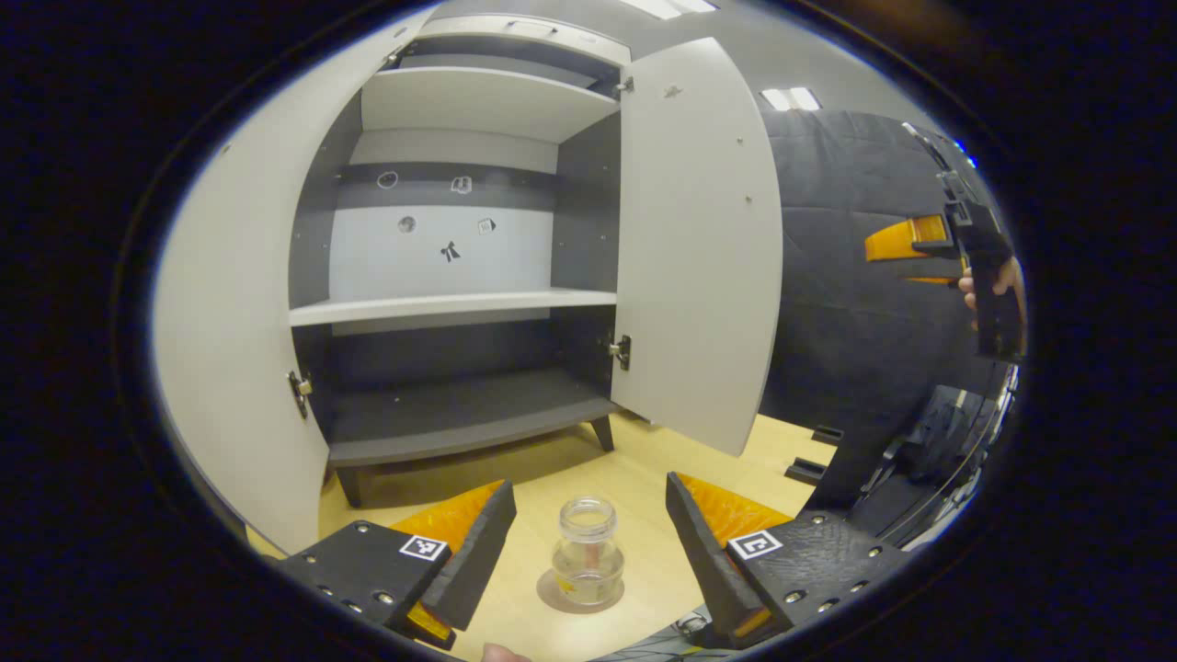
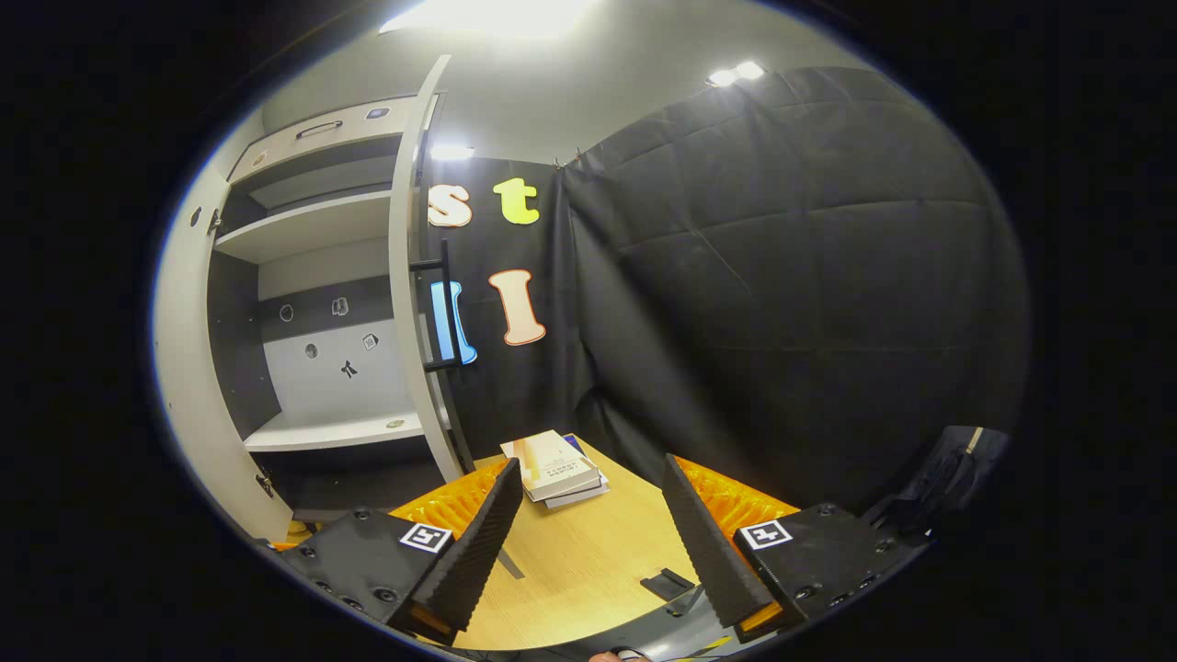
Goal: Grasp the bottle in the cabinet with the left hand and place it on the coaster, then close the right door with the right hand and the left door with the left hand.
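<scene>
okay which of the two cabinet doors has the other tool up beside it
The right door. In the left gripper view the right tool is raised just past its outer edge, apart from it. The left door has nothing beside it.

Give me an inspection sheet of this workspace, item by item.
Surface: light wooden table, cabinet standing on it.
Job's things: clear bottle upright on the round coaster, out of the cabinet; left door and right door both open; shelves bare.
Clutter: stack of books on the table beside the right door; small dark flat piece near the table edge.
Grippers: left gripper open, fingers either side of the bottle, not touching; right gripper open, holding nothing, over the table.
Cables: cables at the lower right edge of the left gripper view.
Surroundings: black cloth wall, ceiling lights.
</scene>
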### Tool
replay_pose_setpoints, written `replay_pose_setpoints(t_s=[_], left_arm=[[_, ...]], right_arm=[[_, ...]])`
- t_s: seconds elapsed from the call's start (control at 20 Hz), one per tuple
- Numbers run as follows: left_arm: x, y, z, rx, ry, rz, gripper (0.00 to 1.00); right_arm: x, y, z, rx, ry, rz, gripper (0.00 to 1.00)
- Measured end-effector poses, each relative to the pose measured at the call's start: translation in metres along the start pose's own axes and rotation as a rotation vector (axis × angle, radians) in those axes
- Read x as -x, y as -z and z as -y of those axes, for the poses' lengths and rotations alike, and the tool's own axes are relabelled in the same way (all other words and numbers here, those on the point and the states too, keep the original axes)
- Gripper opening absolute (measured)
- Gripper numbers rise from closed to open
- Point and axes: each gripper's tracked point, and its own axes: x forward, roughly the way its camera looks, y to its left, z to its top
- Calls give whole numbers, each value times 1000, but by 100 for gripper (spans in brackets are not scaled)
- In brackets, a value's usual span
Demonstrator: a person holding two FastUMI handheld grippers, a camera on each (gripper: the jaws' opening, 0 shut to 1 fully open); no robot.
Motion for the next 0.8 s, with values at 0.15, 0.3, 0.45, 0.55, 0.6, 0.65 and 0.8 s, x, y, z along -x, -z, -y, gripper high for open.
replay_pose_setpoints(t_s=[0.15,0.3,0.45,0.55,0.6,0.65,0.8], left_arm=[[33,-47,-24,22,-89,47,95],[63,-87,-47,64,-202,91,94],[82,-118,-75,90,-352,104,95],[92,-139,-86,122,-437,116,94],[96,-149,-92,142,-482,119,94],[100,-158,-97,160,-520,121,94],[99,-174,-101,189,-592,104,94]], right_arm=[[-11,-14,-4,21,-17,16,98],[-28,-33,-15,71,-78,49,98],[-52,-49,-24,116,-151,68,98],[-68,-55,-31,138,-207,61,98],[-74,-57,-34,147,-234,55,98],[-80,-61,-36,152,-257,53,98],[-98,-75,-43,143,-328,56,98]])
